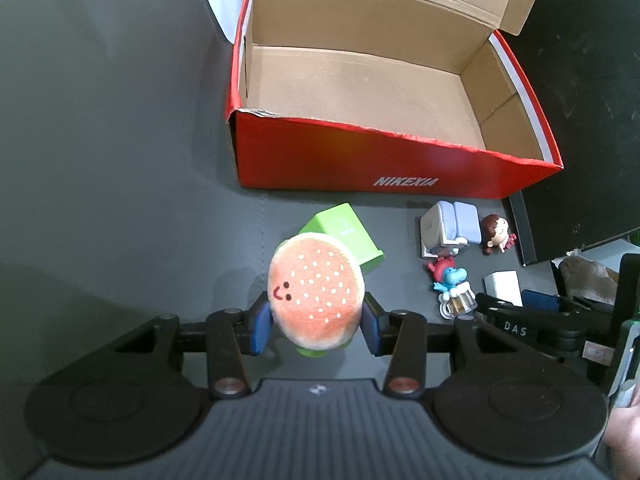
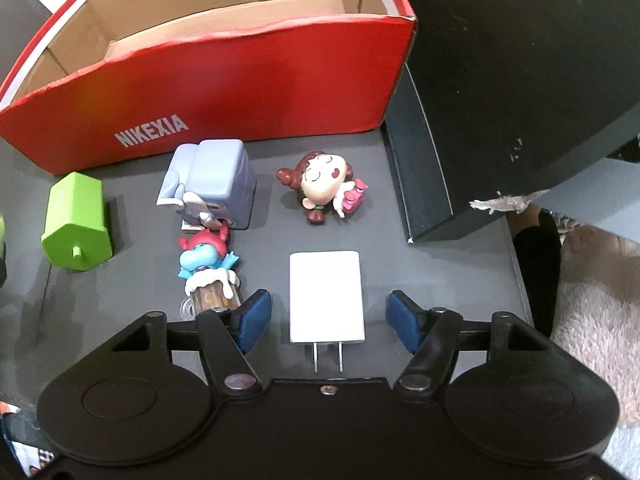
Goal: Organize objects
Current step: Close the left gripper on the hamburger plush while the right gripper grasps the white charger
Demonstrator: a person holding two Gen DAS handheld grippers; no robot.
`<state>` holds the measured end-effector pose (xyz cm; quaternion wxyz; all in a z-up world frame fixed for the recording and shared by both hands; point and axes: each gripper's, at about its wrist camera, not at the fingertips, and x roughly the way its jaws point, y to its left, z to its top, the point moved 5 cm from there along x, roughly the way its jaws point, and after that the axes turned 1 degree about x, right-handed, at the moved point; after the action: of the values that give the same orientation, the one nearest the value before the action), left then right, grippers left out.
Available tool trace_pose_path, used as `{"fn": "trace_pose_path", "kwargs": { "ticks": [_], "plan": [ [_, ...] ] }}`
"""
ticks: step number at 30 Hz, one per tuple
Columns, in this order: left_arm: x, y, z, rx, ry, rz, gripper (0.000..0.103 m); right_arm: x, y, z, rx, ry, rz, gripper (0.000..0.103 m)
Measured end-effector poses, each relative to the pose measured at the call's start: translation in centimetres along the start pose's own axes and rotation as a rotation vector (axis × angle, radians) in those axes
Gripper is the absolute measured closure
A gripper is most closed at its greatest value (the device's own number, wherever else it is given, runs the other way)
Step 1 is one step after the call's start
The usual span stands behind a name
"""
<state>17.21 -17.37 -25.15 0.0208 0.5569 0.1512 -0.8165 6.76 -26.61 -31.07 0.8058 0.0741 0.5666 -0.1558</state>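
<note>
My left gripper (image 1: pixel 316 322) is shut on a plush hamburger (image 1: pixel 316 292) with a smiling face and holds it above the dark mat, in front of the open red shoebox (image 1: pixel 360 156). The box's inside looks bare. My right gripper (image 2: pixel 328 318) is open, its blue pads on either side of a white plug adapter (image 2: pixel 326 294) lying flat on the mat. A green house-shaped toy (image 2: pixel 78 222), a lilac figurine (image 2: pixel 212 184), a brown-haired doll (image 2: pixel 320 188) and a blue figure with a beer mug (image 2: pixel 210 272) lie in front of the box (image 2: pixel 224 88).
A large black box (image 2: pixel 500 92) stands right of the shoebox. The mat's right edge (image 2: pixel 520 264) drops to a pink fluffy rug (image 2: pixel 600 300). The green toy (image 1: pixel 344 232) lies just beyond the hamburger in the left wrist view.
</note>
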Motion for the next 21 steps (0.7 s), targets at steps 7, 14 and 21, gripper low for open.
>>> {"fn": "trace_pose_path", "kwargs": {
  "ticks": [7, 14, 21],
  "plan": [
    [-0.9, -0.5, -0.2, 0.074, 0.007, -0.021, 0.058, -0.6, 0.7, 0.0, -0.033, -0.007, 0.012, 0.06],
    [-2.8, -1.3, -0.1, 0.116, -0.023, -0.019, 0.058, -0.8, -0.1, 0.3, 0.03, -0.013, 0.098, 0.066],
    [-4.8, -1.8, 0.5, 0.236, -0.048, -0.031, 0.058, -2.1, -0.8, 0.5, 0.082, -0.041, 0.163, 0.067]
  ]
}}
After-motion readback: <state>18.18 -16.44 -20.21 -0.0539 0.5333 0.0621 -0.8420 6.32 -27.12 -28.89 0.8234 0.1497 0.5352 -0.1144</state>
